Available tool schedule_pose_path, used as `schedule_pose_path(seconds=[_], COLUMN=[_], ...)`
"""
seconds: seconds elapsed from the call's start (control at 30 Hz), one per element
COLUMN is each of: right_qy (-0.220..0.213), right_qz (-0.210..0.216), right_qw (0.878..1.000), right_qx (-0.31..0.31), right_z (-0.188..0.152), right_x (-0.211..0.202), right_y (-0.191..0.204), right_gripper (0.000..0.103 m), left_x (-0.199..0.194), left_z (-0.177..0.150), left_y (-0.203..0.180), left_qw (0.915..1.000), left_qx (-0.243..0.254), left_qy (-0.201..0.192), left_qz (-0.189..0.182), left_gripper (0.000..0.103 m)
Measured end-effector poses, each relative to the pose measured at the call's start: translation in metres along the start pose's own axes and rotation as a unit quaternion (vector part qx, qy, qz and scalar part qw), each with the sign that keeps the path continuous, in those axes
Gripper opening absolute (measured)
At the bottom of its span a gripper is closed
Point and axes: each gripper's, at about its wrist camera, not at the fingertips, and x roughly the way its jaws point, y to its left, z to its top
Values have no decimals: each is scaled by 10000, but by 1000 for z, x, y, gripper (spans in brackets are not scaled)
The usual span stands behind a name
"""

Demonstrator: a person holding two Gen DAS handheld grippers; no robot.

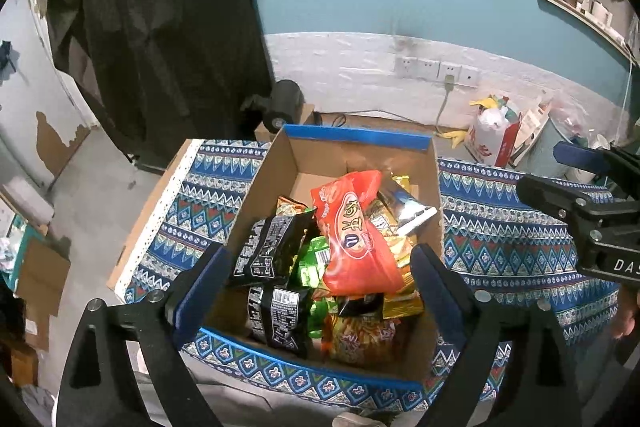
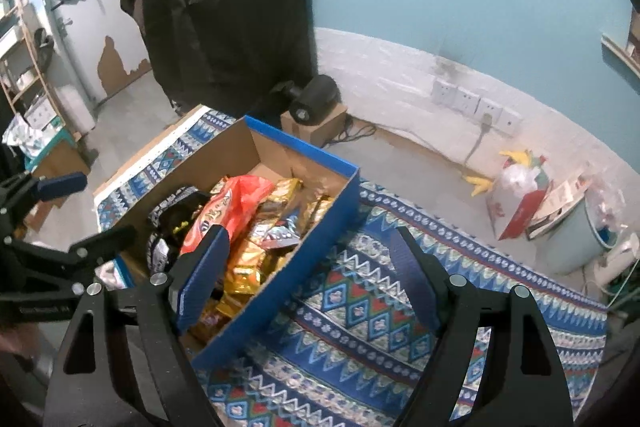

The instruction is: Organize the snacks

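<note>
A blue-rimmed cardboard box (image 1: 356,141) sits on the patterned cloth and is full of snack packets. A red-orange packet (image 1: 356,235) lies on top, with black packets (image 1: 272,247), green packets (image 1: 316,261) and gold packets (image 1: 402,303) around it. My left gripper (image 1: 320,287) is open and empty, above the box's near end. My right gripper (image 2: 312,275) is open and empty, above the box's right wall (image 2: 280,287) and the cloth. The red-orange packet (image 2: 228,211) and gold packets (image 2: 248,267) show in the right wrist view. Each gripper shows in the other's view, the right one (image 1: 576,183) and the left one (image 2: 60,199).
The blue patterned cloth (image 2: 360,307) covers the table. On the floor behind are a black device on a small box (image 1: 284,103), a wall socket strip (image 1: 436,69), a red and white bag (image 1: 496,135) and a pale bin (image 2: 576,231). A dark coat (image 1: 160,27) hangs at the left.
</note>
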Motion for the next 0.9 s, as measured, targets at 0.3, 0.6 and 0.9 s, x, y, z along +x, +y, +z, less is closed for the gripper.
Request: schedule_pose_path(seconds=[0.3, 0.6, 0.9], right_qy=[-96, -53, -34], right_qz=[-87, -115, -124], right_qw=[9999, 9999, 9999], right_qx=[70, 95, 79], right_z=[-9, -12, -13], right_x=[-12, -11, -10], right_y=[-13, -17, -17], right_gripper=[82, 82, 82], left_x=[-7, -5, -6], left_z=[0, 0, 0], left_y=[-9, -15, -15], left_qw=[9999, 9998, 9998], left_qx=[98, 142, 158], left_qy=[-75, -42, -15], left_qz=[93, 133, 124], left_gripper=[100, 100, 100])
